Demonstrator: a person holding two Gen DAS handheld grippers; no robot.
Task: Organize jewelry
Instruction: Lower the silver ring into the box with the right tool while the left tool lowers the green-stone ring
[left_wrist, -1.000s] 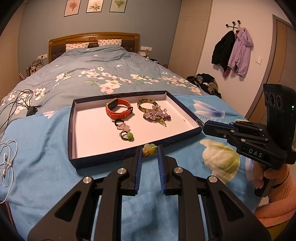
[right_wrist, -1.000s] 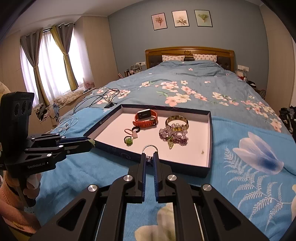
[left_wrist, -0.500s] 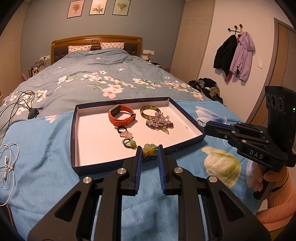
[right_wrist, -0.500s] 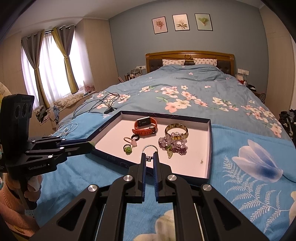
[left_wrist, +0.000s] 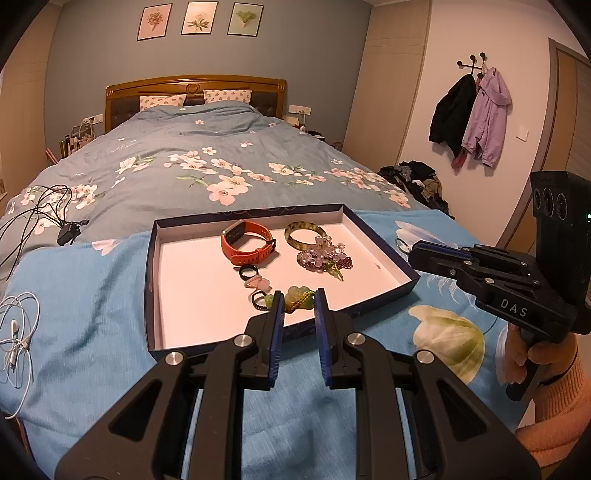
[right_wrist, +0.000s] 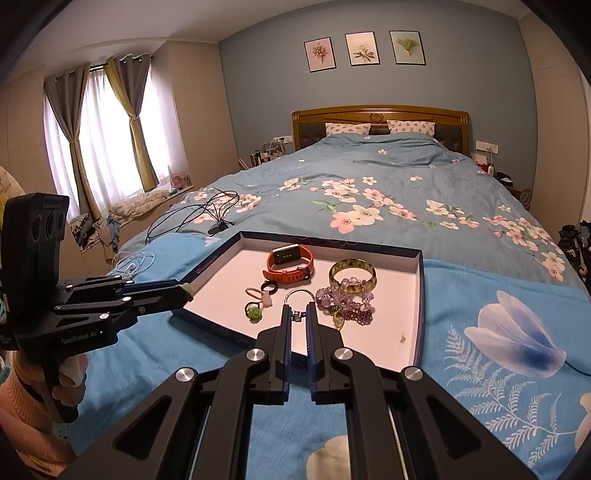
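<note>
Jewelry sits gathered in a shallow dark-blue tray (left_wrist: 376, 251) with a pale floor, laid on a light blue floral blanket (left_wrist: 85, 306) at the foot of a bed. Inside the tray, an orange watch band (left_wrist: 246, 242) lies toward the far side, a yellow-green bangle (left_wrist: 305, 234) just beside it, and a cluster of purple beads (left_wrist: 325, 256) touching the bangle's near edge. Nearer the front are a small black ring (left_wrist: 248, 272), a pink charm (left_wrist: 258, 283) and a green flower ring (right_wrist: 254, 313). The left gripper (left_wrist: 298, 301) is clamped on a green pendant (left_wrist: 297, 295) with gold beads, held over the tray's front edge; in the right wrist view the same gripper reaches in from the left, the pendant's green tip showing at the tray's left rim. The right gripper (right_wrist: 298, 314) has its jaws nearly together, pinching the small clasp of a thin metal ring (right_wrist: 300, 295) that stands up above the fingertips, over the near part of the tray. A hand in an orange-pink sleeve (left_wrist: 554, 402) grips each handle. Black cables (left_wrist: 40, 214) and white earphones (left_wrist: 16, 332) lie on the bedding to the left, well apart from the tray, and coats (left_wrist: 469, 114) hang on the wall
</note>
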